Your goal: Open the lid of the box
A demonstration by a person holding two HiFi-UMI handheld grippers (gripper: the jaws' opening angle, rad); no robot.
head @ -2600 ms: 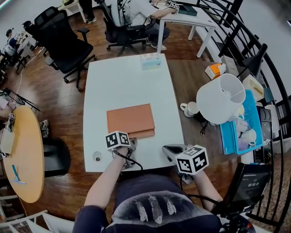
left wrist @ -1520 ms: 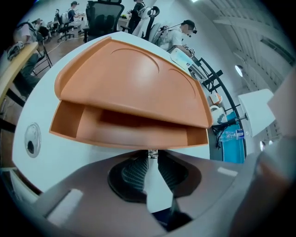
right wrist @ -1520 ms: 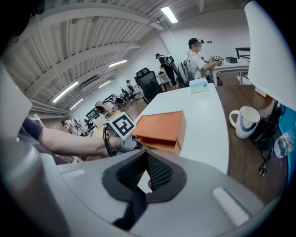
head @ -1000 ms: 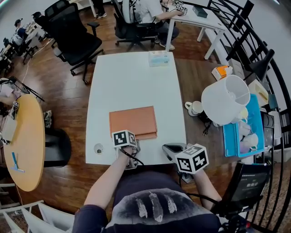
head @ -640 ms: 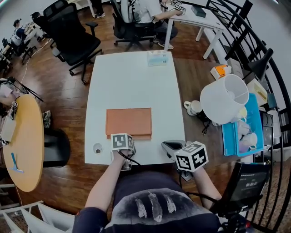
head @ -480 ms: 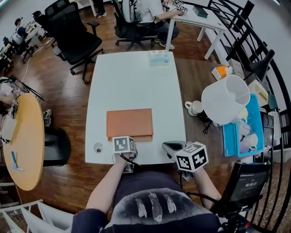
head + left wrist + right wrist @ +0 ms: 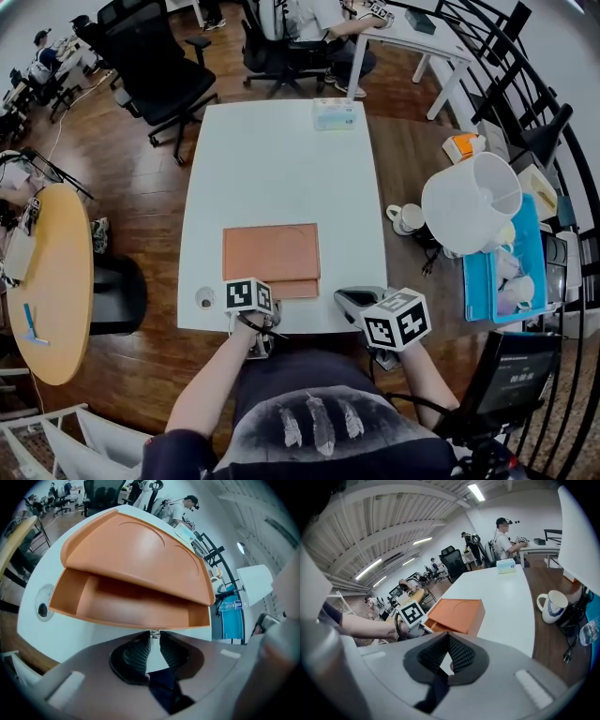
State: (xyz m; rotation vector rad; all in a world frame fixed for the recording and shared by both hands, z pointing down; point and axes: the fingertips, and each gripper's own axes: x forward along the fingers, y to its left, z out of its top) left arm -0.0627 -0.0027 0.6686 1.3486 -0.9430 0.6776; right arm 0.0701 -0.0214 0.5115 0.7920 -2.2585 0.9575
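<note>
A flat orange box [image 7: 271, 252] lies near the front edge of the white table [image 7: 281, 159]. Its top shell [image 7: 140, 550] stays put while an inner tray [image 7: 131, 606] sticks out toward me. My left gripper [image 7: 154, 637] is shut on a small metal pull [image 7: 153, 633] at the middle of the tray's front wall. From the head view, the left gripper [image 7: 262, 300] sits at the tray's front, by the table edge. My right gripper [image 7: 353, 302] hovers at the table's front right corner, apart from the box [image 7: 457, 613]. Its pads [image 7: 459, 654] meet with nothing between them.
A tissue box [image 7: 335, 114] stands at the table's far edge. A cable hole [image 7: 205, 301] is at the front left corner. A mug [image 7: 405, 218] and a white lampshade [image 7: 469, 202] sit to the right. Office chairs and seated people are beyond.
The box has turned square to the table edge. My left gripper has drawn back toward me, and more of the tray shows. The right gripper has hardly moved.
</note>
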